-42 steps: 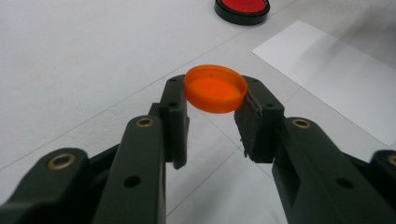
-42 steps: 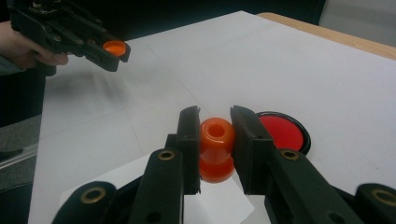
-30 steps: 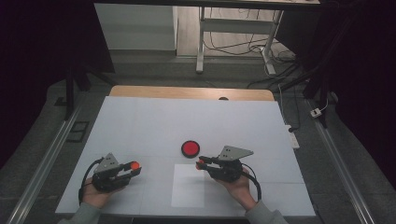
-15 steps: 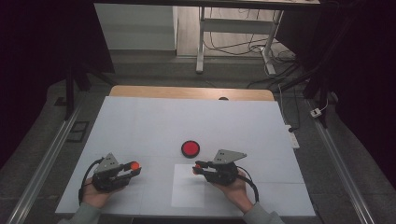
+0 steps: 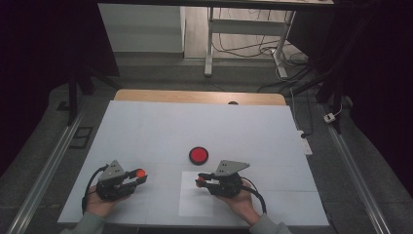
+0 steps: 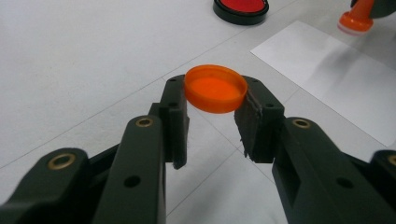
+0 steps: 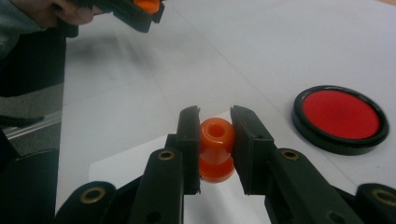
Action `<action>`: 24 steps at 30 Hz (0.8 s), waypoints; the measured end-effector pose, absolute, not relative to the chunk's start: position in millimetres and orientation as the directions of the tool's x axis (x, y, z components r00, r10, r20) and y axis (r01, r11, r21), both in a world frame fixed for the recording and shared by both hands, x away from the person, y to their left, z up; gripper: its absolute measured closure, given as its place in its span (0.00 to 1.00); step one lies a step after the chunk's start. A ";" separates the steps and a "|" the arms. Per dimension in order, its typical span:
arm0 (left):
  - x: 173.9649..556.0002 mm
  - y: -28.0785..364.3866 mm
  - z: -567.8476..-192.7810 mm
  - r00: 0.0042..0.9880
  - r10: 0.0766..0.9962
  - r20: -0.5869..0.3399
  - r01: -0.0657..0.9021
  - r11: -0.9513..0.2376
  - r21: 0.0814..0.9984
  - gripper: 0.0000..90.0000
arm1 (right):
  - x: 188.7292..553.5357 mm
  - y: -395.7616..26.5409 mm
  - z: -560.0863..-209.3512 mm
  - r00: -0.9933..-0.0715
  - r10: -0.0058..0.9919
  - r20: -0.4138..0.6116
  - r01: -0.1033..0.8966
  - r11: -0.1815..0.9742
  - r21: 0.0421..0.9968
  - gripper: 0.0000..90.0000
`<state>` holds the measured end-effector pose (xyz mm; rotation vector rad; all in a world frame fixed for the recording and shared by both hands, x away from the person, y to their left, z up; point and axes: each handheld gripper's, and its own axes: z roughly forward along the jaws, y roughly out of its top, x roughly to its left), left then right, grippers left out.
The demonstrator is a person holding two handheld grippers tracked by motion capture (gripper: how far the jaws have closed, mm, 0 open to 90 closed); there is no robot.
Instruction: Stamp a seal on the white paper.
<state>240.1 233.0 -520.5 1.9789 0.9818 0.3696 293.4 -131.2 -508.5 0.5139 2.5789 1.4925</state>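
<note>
Stamp (image 7: 215,148) clamped in right gripper (image 7: 215,149) | cap (image 6: 215,88) clamped in left gripper (image 6: 212,123)

A white-covered counter (image 5: 146,126) carries the scene, with a strip of bare wood along its far edge. A round black ink pad (image 5: 198,155) with a red face lies near the middle. A white paper sheet (image 5: 190,207) lies flat just nearer, at the near edge.
</note>
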 end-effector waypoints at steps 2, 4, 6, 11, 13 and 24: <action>239.8 232.8 -520.4 0.645 0.757 -0.104 0.497 -0.312 0.810 0.72 | 292.5 -128.7 -511.2 -0.938 0.342 0.065 0.230 0.468 0.853 0.80; 239.6 232.5 -520.3 0.645 0.757 -0.103 0.496 -0.313 0.810 0.72 | 291.7 -126.6 -513.5 -0.940 0.336 0.061 0.227 0.480 0.847 0.80; 239.5 232.5 -520.4 0.646 0.757 -0.102 0.496 -0.314 0.810 0.72 | 291.3 -125.2 -515.3 -0.941 0.333 0.059 0.226 0.489 0.843 0.80; 239.5 232.6 -520.3 0.646 0.756 -0.102 0.496 -0.314 0.810 0.72 | 291.4 -123.9 -518.1 -0.941 0.334 0.055 0.228 0.505 0.832 0.80; 239.6 232.1 -520.4 0.646 0.756 -0.103 0.496 -0.314 0.810 0.72 | 291.5 -123.4 -519.5 -0.941 0.335 0.054 0.229 0.510 0.829 0.80; 239.7 231.7 -520.7 0.648 0.755 -0.102 0.496 -0.316 0.809 0.72 | 291.4 -121.2 -523.2 -0.944 0.327 0.051 0.226 0.524 0.822 0.80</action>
